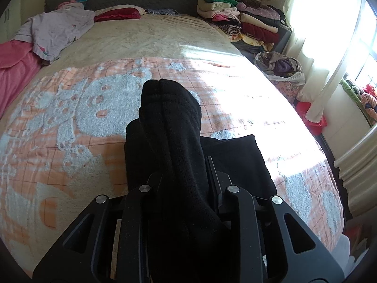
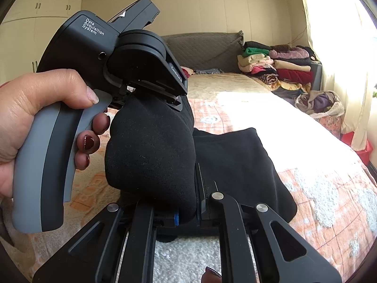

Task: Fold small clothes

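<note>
Evidently both tongs are working on one dark item. The left tongs (image 1: 186,165) are clenched on a pair of black socks (image 1: 169,118), which stick up between the jaws with the toes pointing away toward the head of the bed, so the pair hangs free above the blanket rather than dragging on it. The right tongs (image 2: 179,184) are clenched too, pinching the rounded bulge of the same socks from the other side, probably to steady them while one end is tucked or rolled. A hand (image 2: 35,118) grips the grey handle of the left device, fingers on the trigger to keep that bite.

Just beyond lies a folded black garment (image 2: 238,162) on the orange checked blanket (image 1: 70,122), near the bed's right edge. Stacked clothes (image 1: 240,21) sit at the far right corner.
</note>
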Action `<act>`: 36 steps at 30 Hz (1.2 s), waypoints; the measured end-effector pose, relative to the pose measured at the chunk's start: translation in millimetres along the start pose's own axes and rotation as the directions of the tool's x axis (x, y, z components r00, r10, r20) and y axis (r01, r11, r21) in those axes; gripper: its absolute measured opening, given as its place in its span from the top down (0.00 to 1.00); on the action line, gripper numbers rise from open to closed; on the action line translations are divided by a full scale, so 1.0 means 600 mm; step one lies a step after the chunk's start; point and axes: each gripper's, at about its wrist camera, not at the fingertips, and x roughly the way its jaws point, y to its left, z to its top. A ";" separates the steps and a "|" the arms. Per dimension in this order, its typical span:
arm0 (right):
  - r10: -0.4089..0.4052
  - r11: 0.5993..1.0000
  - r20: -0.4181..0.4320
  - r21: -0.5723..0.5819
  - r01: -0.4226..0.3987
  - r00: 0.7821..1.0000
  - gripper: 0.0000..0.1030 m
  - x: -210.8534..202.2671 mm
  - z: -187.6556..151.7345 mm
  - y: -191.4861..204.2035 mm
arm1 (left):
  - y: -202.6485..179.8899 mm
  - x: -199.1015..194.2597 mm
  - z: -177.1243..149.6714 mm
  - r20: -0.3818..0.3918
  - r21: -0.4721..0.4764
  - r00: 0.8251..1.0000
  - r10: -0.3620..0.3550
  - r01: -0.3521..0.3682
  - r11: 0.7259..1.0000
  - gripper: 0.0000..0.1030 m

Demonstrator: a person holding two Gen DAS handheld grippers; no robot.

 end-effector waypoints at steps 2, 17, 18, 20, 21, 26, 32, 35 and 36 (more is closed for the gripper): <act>-0.016 1.000 -0.021 0.008 0.016 1.000 0.92 0.011 -0.002 -0.009 | -0.007 0.011 -0.003 -0.008 -0.005 1.000 -0.008 0.008 1.000 0.74; 0.125 0.931 -0.135 0.358 -0.070 0.983 0.74 0.051 -0.030 -0.126 | 0.018 0.007 -0.047 0.035 -0.081 0.987 -0.157 0.160 0.984 0.26; 0.129 0.928 -0.135 0.366 -0.072 0.982 0.73 0.051 -0.032 -0.127 | 0.025 0.002 -0.050 0.047 -0.089 0.985 -0.166 0.169 0.982 0.26; 0.126 0.928 -0.135 0.366 -0.069 0.983 0.72 0.049 -0.033 -0.125 | 0.037 -0.009 -0.056 0.072 -0.091 0.982 -0.174 0.180 0.979 0.26; 0.125 0.927 -0.136 0.368 -0.067 0.983 0.71 0.049 -0.034 -0.125 | 0.042 -0.017 -0.059 0.088 -0.088 0.979 -0.186 0.194 0.977 0.26; 0.107 0.914 -0.154 0.405 -0.036 0.982 0.68 0.052 -0.042 -0.138 | 0.068 -0.038 -0.068 0.141 -0.100 0.960 -0.242 0.257 0.961 0.26; 0.156 0.881 -0.163 0.469 -0.063 0.974 0.62 0.050 -0.032 -0.159 | 0.104 -0.008 -0.089 0.079 -0.120 0.980 -0.185 0.194 0.974 0.26; 0.177 0.871 -0.163 0.485 -0.077 0.971 0.53 0.058 -0.012 -0.172 | 0.113 0.008 -0.101 0.036 -0.124 0.984 -0.175 0.178 0.976 0.26; 0.193 0.867 -0.162 0.490 -0.091 0.968 0.45 0.062 -0.003 -0.177 | 0.115 0.012 -0.103 0.025 -0.128 0.984 -0.177 0.179 0.976 0.26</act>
